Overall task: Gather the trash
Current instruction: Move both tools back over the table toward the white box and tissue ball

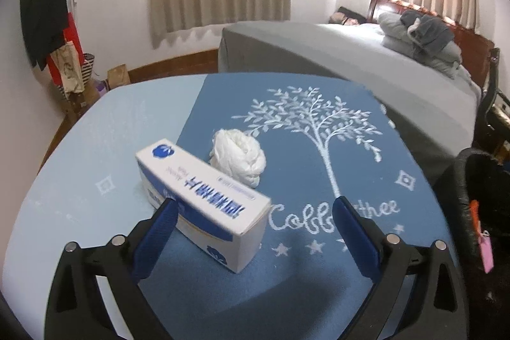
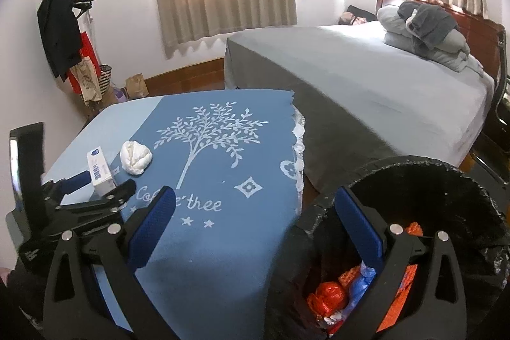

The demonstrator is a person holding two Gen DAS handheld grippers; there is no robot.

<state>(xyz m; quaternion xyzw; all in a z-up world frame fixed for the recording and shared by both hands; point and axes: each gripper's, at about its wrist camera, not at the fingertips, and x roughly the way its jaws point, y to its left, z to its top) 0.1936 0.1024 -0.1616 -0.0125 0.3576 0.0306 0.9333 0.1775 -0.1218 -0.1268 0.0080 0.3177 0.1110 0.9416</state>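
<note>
A white and blue carton box (image 1: 204,199) lies on the blue tree-print tablecloth (image 1: 296,279). It sits between the fingers of my left gripper (image 1: 255,203), which is open, with the left blue pad (image 1: 156,238) against the box's side. A crumpled white wad (image 1: 239,156) rests just behind the box. In the right wrist view my right gripper (image 2: 255,193) is open and empty, straddling the table edge and the black-lined trash bin (image 2: 414,164). Red and blue wrappers (image 2: 328,297) lie inside the bin. The left gripper (image 2: 102,184), box (image 2: 100,169) and wad (image 2: 135,160) show at the left.
The bin (image 1: 462,180) stands off the table's right edge. A grey bed (image 2: 366,78) with folded bedding (image 2: 427,34) fills the back right. A coat rack (image 2: 60,21) with hanging clothes and paper bags (image 2: 137,86) stand by the far-left wall. Curtains hang over the windows.
</note>
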